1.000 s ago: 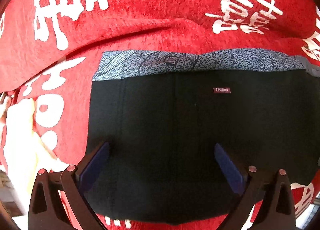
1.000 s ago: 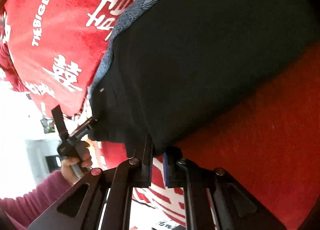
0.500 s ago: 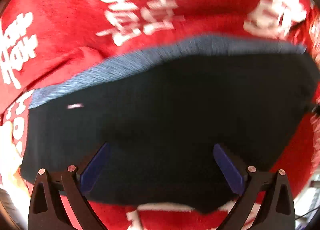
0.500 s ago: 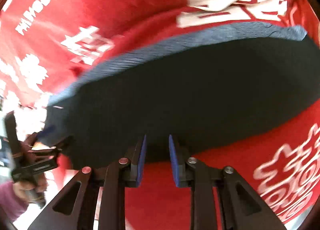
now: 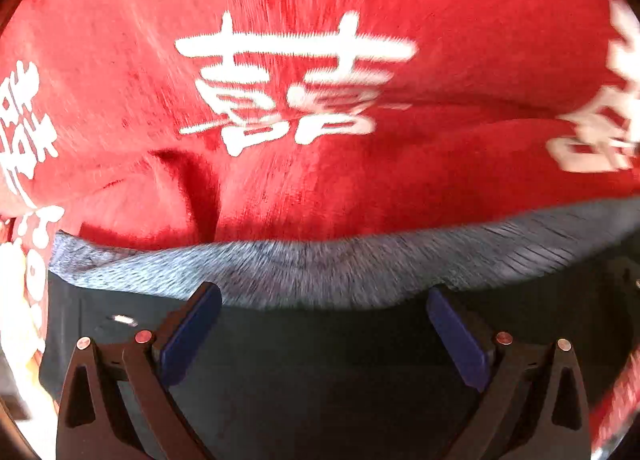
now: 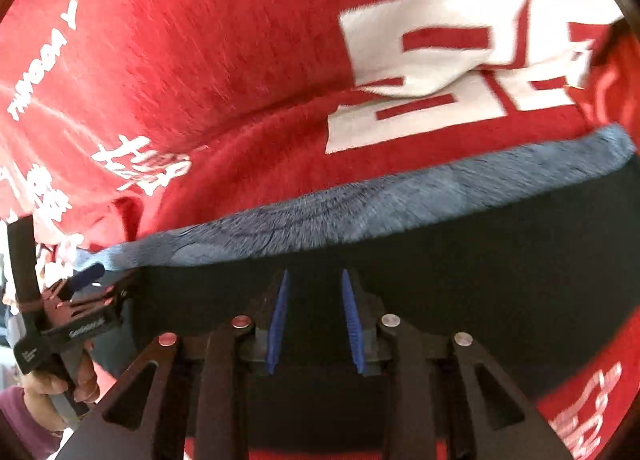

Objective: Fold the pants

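The folded black pants [image 5: 320, 360] with a grey patterned waistband [image 5: 304, 272] lie flat on a red blanket. My left gripper [image 5: 320, 312] is open wide and hovers low over the pants, its blue pads [image 5: 188, 332] near the waistband. In the right wrist view the pants [image 6: 460, 260] and waistband [image 6: 360, 211] lie across the middle. My right gripper [image 6: 314, 300] is open a little over the black cloth, holding nothing. The left gripper [image 6: 80, 292] shows at that view's left edge, in a hand.
The red blanket [image 5: 304, 163] with white characters [image 5: 292, 83] covers the whole surface and has a crease [image 5: 188, 187] behind the waistband. In the right wrist view it [image 6: 200, 79] fills the background, with a big white character [image 6: 460, 31].
My right gripper has let go of the pants edge and opened slightly. Both grippers have moved forward over the pants toward the waistband. The pants now lie flat.
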`<state>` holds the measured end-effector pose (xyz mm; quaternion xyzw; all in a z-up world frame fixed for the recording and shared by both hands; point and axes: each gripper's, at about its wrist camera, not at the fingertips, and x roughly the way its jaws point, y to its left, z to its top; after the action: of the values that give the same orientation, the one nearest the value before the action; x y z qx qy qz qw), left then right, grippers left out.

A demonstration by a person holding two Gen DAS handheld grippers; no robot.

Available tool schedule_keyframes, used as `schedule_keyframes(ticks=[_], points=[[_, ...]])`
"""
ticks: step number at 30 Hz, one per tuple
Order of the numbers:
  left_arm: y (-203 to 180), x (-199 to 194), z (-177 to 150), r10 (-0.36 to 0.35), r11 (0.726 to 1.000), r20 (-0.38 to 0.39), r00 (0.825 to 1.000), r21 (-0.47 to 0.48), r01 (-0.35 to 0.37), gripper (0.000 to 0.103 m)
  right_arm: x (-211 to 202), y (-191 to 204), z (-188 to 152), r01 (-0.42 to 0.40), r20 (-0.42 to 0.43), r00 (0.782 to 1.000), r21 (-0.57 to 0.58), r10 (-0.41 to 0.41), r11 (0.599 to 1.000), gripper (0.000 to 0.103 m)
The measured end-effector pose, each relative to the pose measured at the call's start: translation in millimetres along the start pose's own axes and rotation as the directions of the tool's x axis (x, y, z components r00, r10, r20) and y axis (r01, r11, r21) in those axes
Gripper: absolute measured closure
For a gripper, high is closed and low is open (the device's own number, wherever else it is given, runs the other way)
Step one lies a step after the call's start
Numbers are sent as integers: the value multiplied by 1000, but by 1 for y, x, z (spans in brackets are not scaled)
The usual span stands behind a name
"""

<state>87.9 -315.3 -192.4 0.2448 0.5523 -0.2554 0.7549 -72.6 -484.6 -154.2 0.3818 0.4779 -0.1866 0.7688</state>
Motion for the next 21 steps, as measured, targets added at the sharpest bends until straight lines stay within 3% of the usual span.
schedule_keyframes(ticks=[3,7,9,11,13,17,21], points=[[12,9,7,-19,996,14,1000,-83,20,0,13,-9,9,-6,30,1000,6,6,1000,73],[19,17,17,0,995,2,1000,-103,0,0,25,-20,38,61,66,996,-4,-60,998,74],[17,12,20,20,995,-5,1000,-100,-21,0,27,-27,49,55,56,997,29,-57,998,73],[14,4,21,31,997,7,999,-72,-31,0,19,-33,52,42,36,998,69,-44,997,67],[6,-10,18,5,1000,22,1000,-31,-5,0,1,-38,45,10,40,999,85,-13,996,46],[-17,-37,-7,-45,997,35,998,61,42,0,-29,-54,18,8,27,1000,102,-10,995,44],[-47,-53,-44,-64,991,16,998,122,62,0,-61,-89,-22,34,17,999,206,-38,978,44]])
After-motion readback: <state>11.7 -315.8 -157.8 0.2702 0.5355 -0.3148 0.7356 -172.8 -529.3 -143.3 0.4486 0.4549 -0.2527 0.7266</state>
